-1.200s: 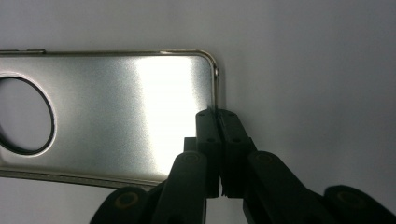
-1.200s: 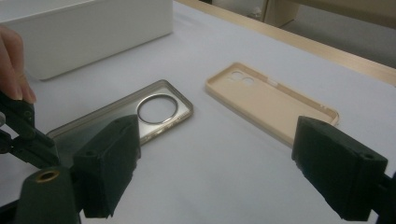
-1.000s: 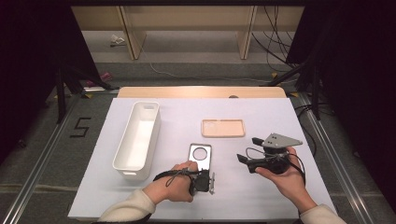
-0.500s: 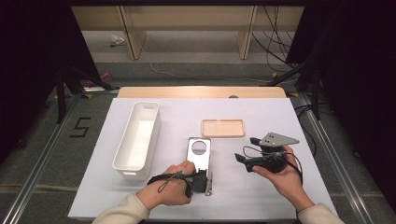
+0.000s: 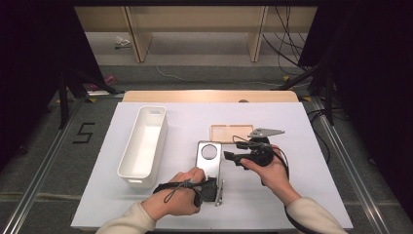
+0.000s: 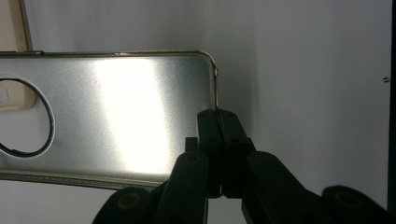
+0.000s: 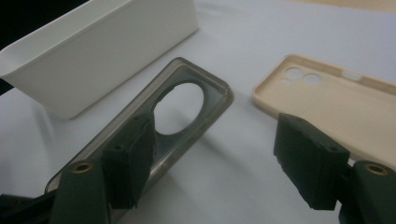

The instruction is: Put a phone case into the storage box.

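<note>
Holding silver phone case by its near edge in clamped left tool, tilted off tabletop; right tool jaws spread, just been narrowing, empty beside it. Next, probably: gripping far end.

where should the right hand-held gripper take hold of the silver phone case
On the long side rim of the silver phone case, near the round camera cutout, coming from its right. The left hand-held gripper already pinches the near end, tilting the case up, so that thin rim is free for the open right hand-held gripper.
</note>
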### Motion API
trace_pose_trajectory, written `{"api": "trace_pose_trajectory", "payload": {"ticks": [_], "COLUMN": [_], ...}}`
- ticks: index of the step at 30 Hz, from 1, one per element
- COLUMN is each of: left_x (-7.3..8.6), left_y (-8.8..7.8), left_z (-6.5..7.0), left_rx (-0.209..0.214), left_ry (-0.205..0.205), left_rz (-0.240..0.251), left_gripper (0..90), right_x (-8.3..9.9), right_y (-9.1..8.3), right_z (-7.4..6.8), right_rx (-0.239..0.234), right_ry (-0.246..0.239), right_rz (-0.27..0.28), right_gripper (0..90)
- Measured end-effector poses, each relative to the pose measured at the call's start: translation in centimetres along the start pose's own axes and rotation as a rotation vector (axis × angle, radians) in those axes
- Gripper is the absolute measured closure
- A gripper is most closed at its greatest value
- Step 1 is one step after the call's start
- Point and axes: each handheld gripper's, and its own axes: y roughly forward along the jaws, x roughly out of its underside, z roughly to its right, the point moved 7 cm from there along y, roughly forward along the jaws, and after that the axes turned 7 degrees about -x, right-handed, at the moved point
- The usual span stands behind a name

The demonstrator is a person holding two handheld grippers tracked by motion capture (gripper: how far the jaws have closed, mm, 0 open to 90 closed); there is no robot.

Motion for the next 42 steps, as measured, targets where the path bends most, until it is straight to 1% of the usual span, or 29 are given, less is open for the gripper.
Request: {"api": "trace_pose_trajectory", "payload": {"ticks": [4, 5, 6, 7, 9, 10, 11, 13, 14, 16, 17, 18, 19, 20, 21, 24, 25, 26, 27, 28, 29, 31, 32, 33, 34, 39, 40, 41, 42], "left_x": [0.0, -0.1, 0.0, -0.1, -0.1, -0.1, -0.1, -0.1, -0.1, -0.2, -0.2, -0.2, -0.2, -0.2, -0.2, -0.3, -0.3, -0.3, -0.3, -0.3, -0.3, -0.3, -0.3, -0.2, -0.2, -0.2, -0.2, -0.2, -0.2], "left_y": [-0.1, -0.1, -0.1, -0.2, -0.2, -0.2, -0.2, -0.2, -0.1, -0.1, -0.1, -0.1, -0.1, -0.1, -0.1, 0.0, 0.0, 0.1, 0.1, 0.2, 0.2, 0.2, 0.3, 0.3, 0.3, 0.4, 0.4, 0.4, 0.4], "left_z": [0.1, 0.0, 0.1, -0.1, -0.1, -0.1, -0.1, 0.0, 0.0, 0.1, 0.1, 0.0, 0.2, 0.1, 0.1, 0.0, 0.0, 0.0, 0.1, 0.0, 0.0, 0.0, 0.1, 0.2, 0.1, 0.0, -0.1, 0.0, 0.0], "left_rx": [0.007, -0.005, 0.008, -0.011, -0.005, -0.005, -0.007, -0.001, -0.001, 0.004, 0.004, -0.001, 0.006, 0.0, -0.001, -0.004, -0.004, -0.002, 0.005, -0.007, -0.007, -0.004, 0.0, 0.005, -0.001, -0.002, -0.008, -0.002, -0.002], "left_ry": [-0.009, -0.008, -0.009, 0.009, 0.009, 0.009, 0.014, 0.01, 0.005, 0.004, 0.004, 0.016, 0.0, 0.012, 0.014, 0.013, 0.013, 0.012, 0.002, 0.009, 0.009, 0.005, -0.006, -0.004, 0.005, 0.0, 0.008, -0.005, -0.005], "left_rz": [0.0, 0.013, 0.002, 0.006, 0.004, 0.004, 0.008, 0.008, 0.013, 0.014, 0.014, 0.011, 0.013, 0.013, 0.013, 0.023, 0.023, 0.024, 0.026, 0.03, 0.03, 0.033, 0.035, 0.028, 0.029, 0.032, 0.035, 0.036, 0.036], "left_gripper": [88.9, 88.9, 88.9, 88.9, 88.9, 88.9, 88.9, 88.9, 88.9, 88.9, 88.9, 88.9, 88.9, 88.9, 88.9, 88.8, 88.8, 88.7, 88.7, 88.7, 88.7, 88.6, 88.6, 88.6, 88.6, 88.5, 88.5, 88.5, 88.5], "right_x": [-0.1, -0.1, -0.1, -0.1, -0.2, -0.2, -0.2, -0.2, -0.2, -0.2, -0.2, -0.2, -0.2, -0.4, -0.5, -0.6, -0.6, -0.7, -0.8, -0.9, -0.9, -1.1, -1.2, -1.3, -1.3, -1.6, -1.6, -1.7, -1.7], "right_y": [2.2, 2.6, 3.0, 3.4, 3.9, 3.9, 4.1, 4.2, 4.3, 4.4, 4.3, 4.3, 4.3, 4.1, 4.0, 3.7, 3.7, 3.6, 3.5, 3.5, 3.5, 3.2, 3.2, 3.1, 3.1, 2.7, 2.7, 2.7, 2.6], "right_z": [0.1, 0.2, 0.2, 0.3, 0.3, 0.3, 0.3, 0.3, 0.3, 0.3, 0.3, 0.3, 0.3, 0.3, 0.3, 0.2, 0.2, 0.1, 0.1, 0.0, 0.0, -0.3, -0.3, -0.4, -0.4, -0.6, -0.7, -0.7, -0.7], "right_rx": [-0.025, -0.029, -0.035, -0.042, -0.052, -0.052, -0.054, -0.058, -0.063, -0.071, -0.075, -0.075, -0.082, -0.085, -0.089, -0.105, -0.105, -0.115, -0.119, -0.127, -0.127, -0.143, -0.144, -0.145, -0.149, -0.162, -0.166, -0.169, -0.17], "right_ry": [0.048, 0.058, 0.069, 0.081, 0.099, 0.099, 0.103, 0.108, 0.113, 0.123, 0.13, 0.13, 0.133, 0.141, 0.143, 0.164, 0.164, 0.177, 0.183, 0.193, 0.193, 0.202, 0.203, 0.207, 0.212, 0.225, 0.229, 0.232, 0.235], "right_rz": [-0.044, -0.052, -0.057, -0.065, -0.071, -0.071, -0.072, -0.077, -0.08, -0.079, -0.078, -0.078, -0.074, -0.069, -0.061, -0.059, -0.059, -0.049, -0.044, -0.039, -0.039, -0.028, -0.024, -0.02, -0.017, -0.006, -0.003, 0.001, 0.002], "right_gripper": [33.1, 34.0, 34.9, 35.6, 37.4, 37.4, 41.7, 42.4, 47.2, 50.7, 53.9, 53.9, 56.6, 64.0, 64.9, 67.4, 67.4, 69.1, 70.0, 70.7, 70.7, 72.8, 73.4, 74.1, 74.6, 76.9, 77.3, 77.6, 78.0]}}
